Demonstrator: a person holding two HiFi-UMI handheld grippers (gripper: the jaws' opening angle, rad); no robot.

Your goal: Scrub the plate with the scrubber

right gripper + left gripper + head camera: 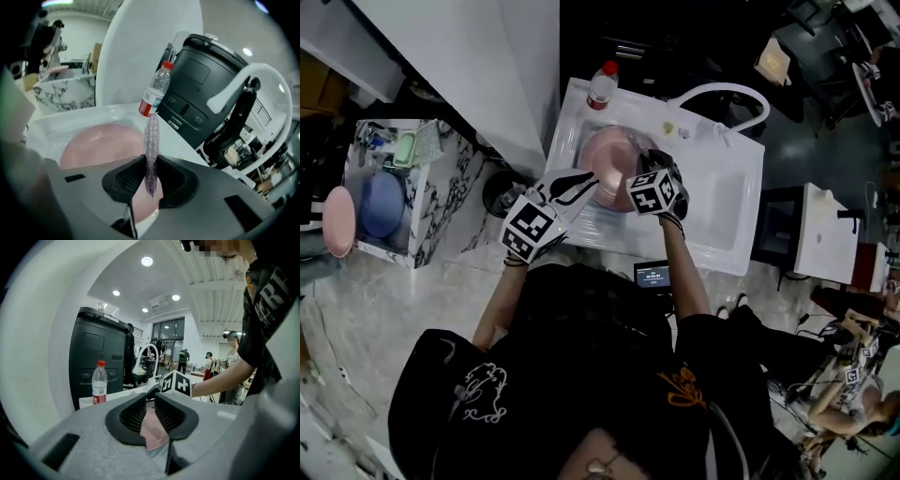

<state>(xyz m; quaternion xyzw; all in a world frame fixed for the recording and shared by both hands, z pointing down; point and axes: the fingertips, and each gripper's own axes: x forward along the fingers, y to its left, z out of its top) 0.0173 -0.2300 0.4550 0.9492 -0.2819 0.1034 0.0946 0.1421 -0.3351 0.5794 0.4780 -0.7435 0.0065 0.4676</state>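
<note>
We judge the main risk to be the plate (96,140) twisting or slipping from the left claw (150,401), which grips only its rim over the sink (727,202), if the scrubbing presses hard; the thin scrubber (151,136) could also pull free; the left claw is narrowed onto the plate's edge; the right claw (151,164) pinches the scrubber tight, near the plate.

The plate (611,155) lies in the sink (739,178), bottle (601,89) behind it.
</note>
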